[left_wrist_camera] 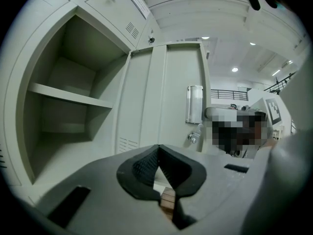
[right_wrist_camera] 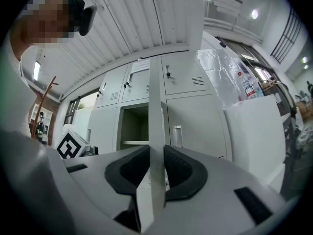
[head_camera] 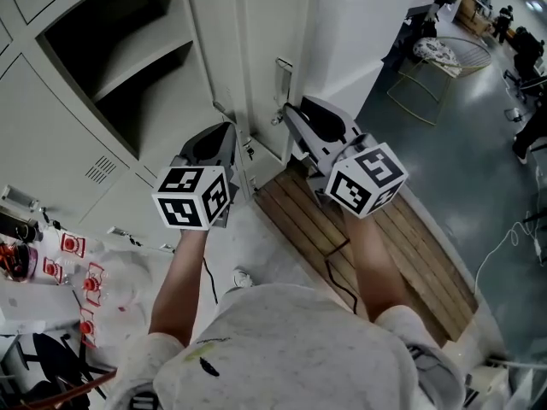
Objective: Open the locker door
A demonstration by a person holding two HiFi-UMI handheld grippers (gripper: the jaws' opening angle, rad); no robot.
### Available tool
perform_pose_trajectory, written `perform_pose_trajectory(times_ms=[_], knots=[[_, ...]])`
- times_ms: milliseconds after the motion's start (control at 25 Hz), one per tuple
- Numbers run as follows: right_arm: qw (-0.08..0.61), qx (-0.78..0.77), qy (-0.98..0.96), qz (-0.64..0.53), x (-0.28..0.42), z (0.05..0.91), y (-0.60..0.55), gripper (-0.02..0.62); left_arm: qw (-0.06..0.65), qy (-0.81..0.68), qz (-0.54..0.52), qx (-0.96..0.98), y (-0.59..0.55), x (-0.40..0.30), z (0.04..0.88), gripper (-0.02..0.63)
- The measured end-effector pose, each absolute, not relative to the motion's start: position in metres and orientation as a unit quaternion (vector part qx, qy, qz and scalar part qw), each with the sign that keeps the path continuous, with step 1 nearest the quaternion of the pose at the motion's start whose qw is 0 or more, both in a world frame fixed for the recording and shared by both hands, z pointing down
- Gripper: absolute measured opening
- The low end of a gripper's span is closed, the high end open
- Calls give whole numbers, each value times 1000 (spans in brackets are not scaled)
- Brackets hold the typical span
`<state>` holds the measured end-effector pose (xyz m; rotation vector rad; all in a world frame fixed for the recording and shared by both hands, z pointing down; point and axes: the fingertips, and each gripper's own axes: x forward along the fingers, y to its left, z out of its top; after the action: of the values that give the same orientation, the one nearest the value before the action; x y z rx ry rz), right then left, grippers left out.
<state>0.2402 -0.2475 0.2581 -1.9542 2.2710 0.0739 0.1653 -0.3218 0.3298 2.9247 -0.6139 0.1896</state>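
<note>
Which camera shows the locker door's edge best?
The right gripper view: the locker door runs edge-on between the right gripper's pads. The head view shows it from above; the left gripper view shows its face and handle.

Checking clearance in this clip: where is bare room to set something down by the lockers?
Free: the pale grey shelf inside the open locker compartment, and the brown slatted wooden platform between the white metal locker door and the dark glossy floor. Crowded: the floor at lower left, strewn with red-and-white items.
</note>
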Motion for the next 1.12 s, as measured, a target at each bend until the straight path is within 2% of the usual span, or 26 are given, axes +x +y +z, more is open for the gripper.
perform_pose_trajectory(times_ms=[1120], knots=[[82, -731, 677, 35, 329, 257, -272, 86, 72, -150, 70, 983, -351, 205, 334, 6]])
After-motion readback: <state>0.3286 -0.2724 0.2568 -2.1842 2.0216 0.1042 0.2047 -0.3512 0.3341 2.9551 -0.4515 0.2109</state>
